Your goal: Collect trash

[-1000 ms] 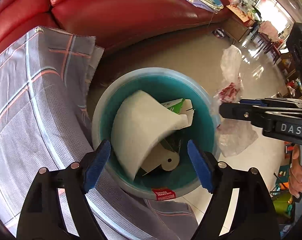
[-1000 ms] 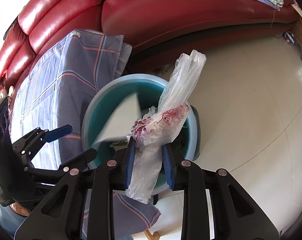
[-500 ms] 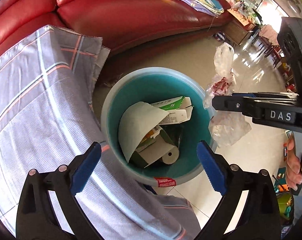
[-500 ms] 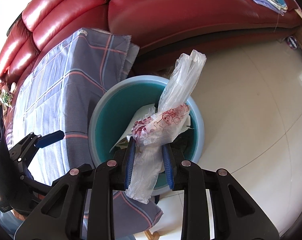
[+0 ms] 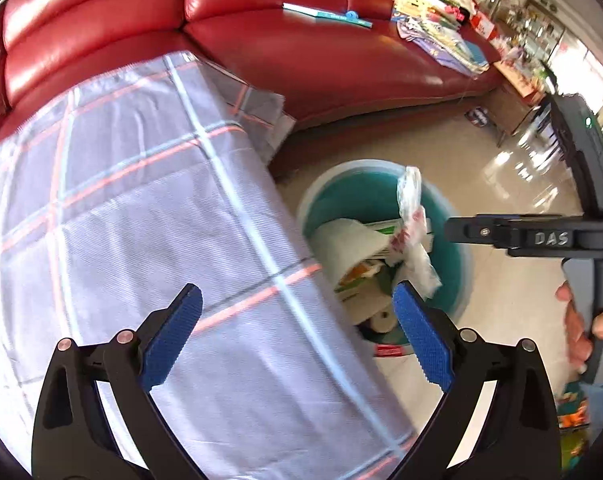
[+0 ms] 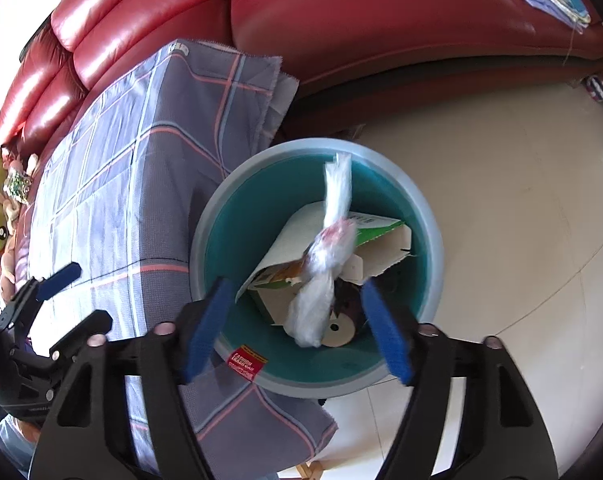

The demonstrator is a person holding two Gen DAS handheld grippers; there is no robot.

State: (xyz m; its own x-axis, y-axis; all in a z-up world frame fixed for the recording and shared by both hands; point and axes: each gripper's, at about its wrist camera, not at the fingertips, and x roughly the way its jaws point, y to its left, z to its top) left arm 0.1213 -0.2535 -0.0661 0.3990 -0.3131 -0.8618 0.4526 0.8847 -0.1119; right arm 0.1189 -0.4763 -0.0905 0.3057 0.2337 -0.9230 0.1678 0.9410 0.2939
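A teal trash bin (image 6: 425,216) stands on the floor beside the cloth-covered table; it also shows in the left wrist view (image 5: 457,268). It holds white paper (image 6: 297,232), a green-and-white carton (image 6: 377,228) and cardboard. A clear plastic bag with red print (image 6: 329,252) is loose in the air over the bin's mouth, also seen in the left wrist view (image 5: 411,232). My right gripper (image 6: 301,320) is open and empty just above the bin. My left gripper (image 5: 297,336) is open and empty over the table's edge.
A grey checked cloth (image 5: 141,200) covers the table left of the bin. A red leather sofa (image 5: 301,40) runs behind, with a book (image 5: 325,14) and stacked papers (image 5: 441,28) on it. Shiny tile floor (image 6: 521,200) lies to the right.
My right gripper has opened and let go of the plastic bag, which now drops into the bin. My left gripper has pulled back and left, over the table.
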